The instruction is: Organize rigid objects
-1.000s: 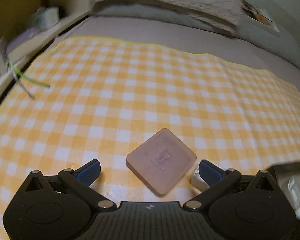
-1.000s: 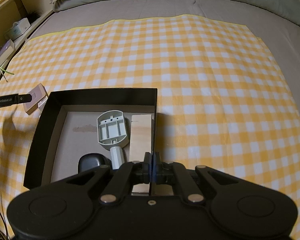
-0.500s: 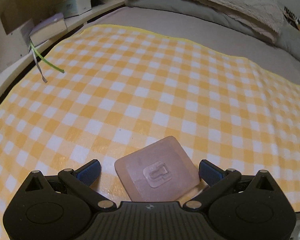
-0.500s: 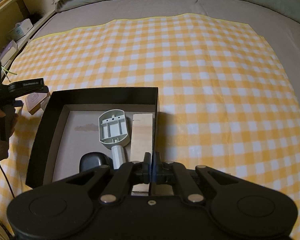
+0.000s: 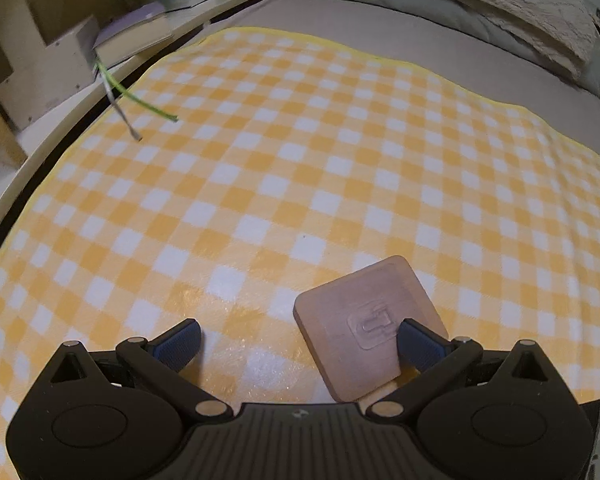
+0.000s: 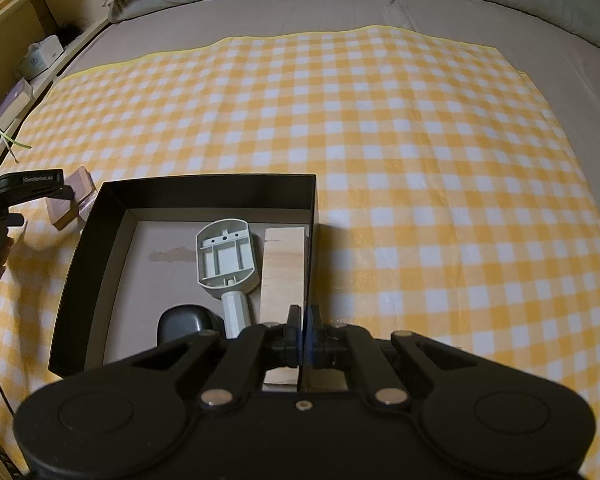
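Checked yellow cloth (image 6: 380, 120) over bed. One black box (image 6: 204, 192) holds three items. One pink square block (image 5: 370, 328) outside, now under left gripper's (image 5: 298, 340) right finger; jaws wide, gripping nothing. Right gripper (image 6: 305, 334) pinches box wall, unchanged.

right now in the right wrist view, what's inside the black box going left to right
dark rounded object → grey plastic tool → wooden block, which lies along the right wall of the black box
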